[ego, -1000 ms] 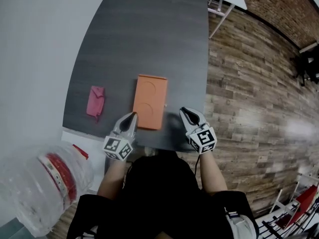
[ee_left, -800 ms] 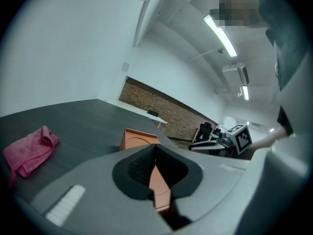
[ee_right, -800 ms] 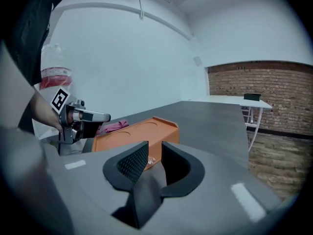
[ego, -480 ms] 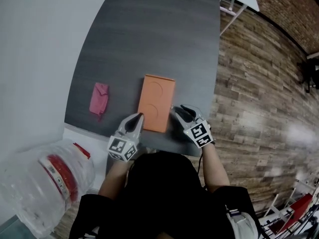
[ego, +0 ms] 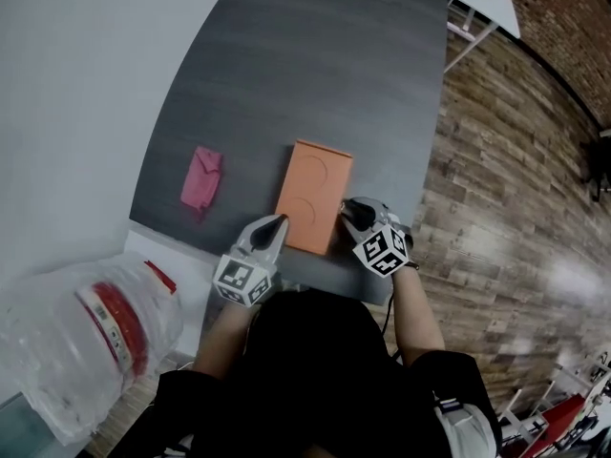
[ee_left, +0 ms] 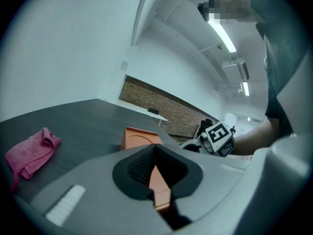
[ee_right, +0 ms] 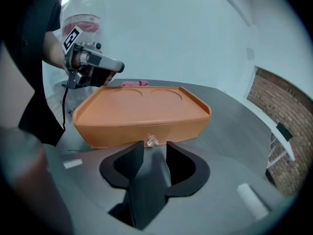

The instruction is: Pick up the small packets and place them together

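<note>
As no small packets could be seen in any view, they were judged to lie inside the orange box, which stood on the dark bench near its front edge. The step in hand was taken to be the opening of a drawer in it. The right gripper was held tilted down at the box's long side, with the small clear knob just ahead of the gap between its fingers. These had just been opening, stood partly apart, and had nothing pressed between them. The left gripper was poised by the box's near corner, its fingers closed together on nothing. For a clean pull, the right fingers would have to be eased forward until the knob sat squarely between the pads, then closed firmly, since so small and smooth a knob could easily be let slip. The box was best steadied by the left gripper, lest it be dragged along. The pink cloth lay well apart.
</note>
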A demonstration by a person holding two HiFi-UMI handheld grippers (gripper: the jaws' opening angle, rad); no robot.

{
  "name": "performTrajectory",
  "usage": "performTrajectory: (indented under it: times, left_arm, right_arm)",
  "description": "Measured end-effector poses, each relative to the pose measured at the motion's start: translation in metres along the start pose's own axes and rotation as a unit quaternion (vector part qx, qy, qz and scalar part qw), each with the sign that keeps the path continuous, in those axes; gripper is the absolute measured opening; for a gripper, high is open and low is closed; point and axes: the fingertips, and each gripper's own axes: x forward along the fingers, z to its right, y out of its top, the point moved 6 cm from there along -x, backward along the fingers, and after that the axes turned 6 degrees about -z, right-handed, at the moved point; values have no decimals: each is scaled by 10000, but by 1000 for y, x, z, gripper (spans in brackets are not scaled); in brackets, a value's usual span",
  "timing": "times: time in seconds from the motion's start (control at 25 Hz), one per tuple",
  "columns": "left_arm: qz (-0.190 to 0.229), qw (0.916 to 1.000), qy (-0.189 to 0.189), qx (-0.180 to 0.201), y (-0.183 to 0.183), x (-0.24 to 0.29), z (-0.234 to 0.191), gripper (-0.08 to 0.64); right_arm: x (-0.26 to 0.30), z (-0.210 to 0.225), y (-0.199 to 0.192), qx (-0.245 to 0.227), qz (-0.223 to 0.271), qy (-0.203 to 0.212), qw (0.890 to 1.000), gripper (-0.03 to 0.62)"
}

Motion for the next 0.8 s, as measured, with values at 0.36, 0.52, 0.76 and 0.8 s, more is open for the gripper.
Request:
performTrajectory:
  times: [0.36,0.52,0.76,0.8]
  left_arm:
    - [27,9999,-21,-153,0,0,-2,0]
    - [33,9998,-25,-196,0,0,-1,0]
    - [-45,9999,54,-142,0,1,-1,0]
    - [-49,9999,56,-143,0,1,-1,0]
  right_arm:
    - [10,-1,8,-627,-227,100,9977,138]
    - [12,-4,8,-977,-361,46,9945,89]
    - [12,-6,8,-1013,-330,60,9943,74]
    - [12,-6,8,-1020,-320,61,9943,74]
